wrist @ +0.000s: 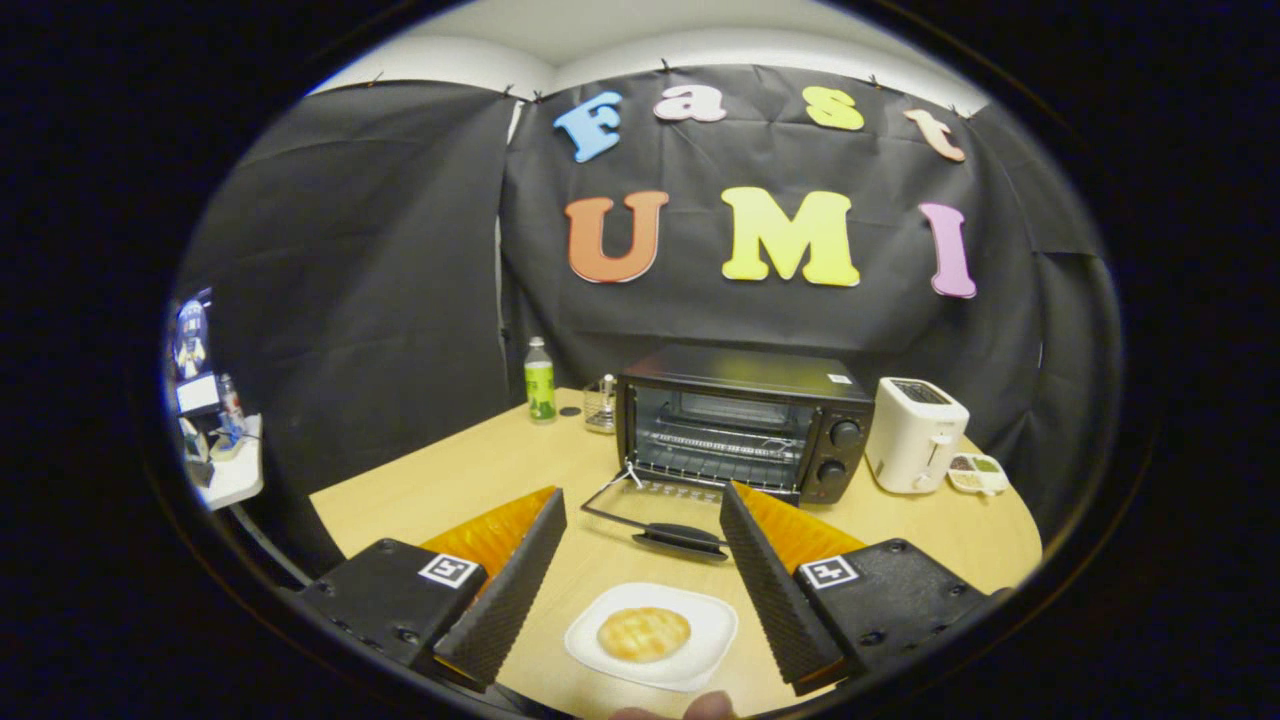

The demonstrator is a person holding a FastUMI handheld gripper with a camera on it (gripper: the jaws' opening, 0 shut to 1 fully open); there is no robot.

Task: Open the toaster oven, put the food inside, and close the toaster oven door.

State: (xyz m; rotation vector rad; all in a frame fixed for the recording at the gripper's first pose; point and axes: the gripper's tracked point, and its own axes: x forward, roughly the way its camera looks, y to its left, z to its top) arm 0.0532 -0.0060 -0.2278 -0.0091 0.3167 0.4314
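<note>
A black toaster oven (pixel 745 420) stands on the wooden table (pixel 470 470) with its glass door (pixel 660 515) folded down flat toward me, handle at the near edge. Inside, a wire rack (pixel 715 445) shows. A round golden bun (pixel 643 633) lies on a white square plate (pixel 700 650) close to me. My gripper (pixel 640 590) is open, its two fingers spread wide on either side of the plate, and the bun sits between them, untouched. The door handle lies just ahead of the fingers.
A white pop-up toaster (pixel 915 433) stands right of the oven, with a small dish of condiments (pixel 978 472) beside it. A green-labelled bottle (pixel 540 380) and a small clear holder (pixel 601 405) stand to the oven's left. A fingertip (pixel 705 706) shows near the plate.
</note>
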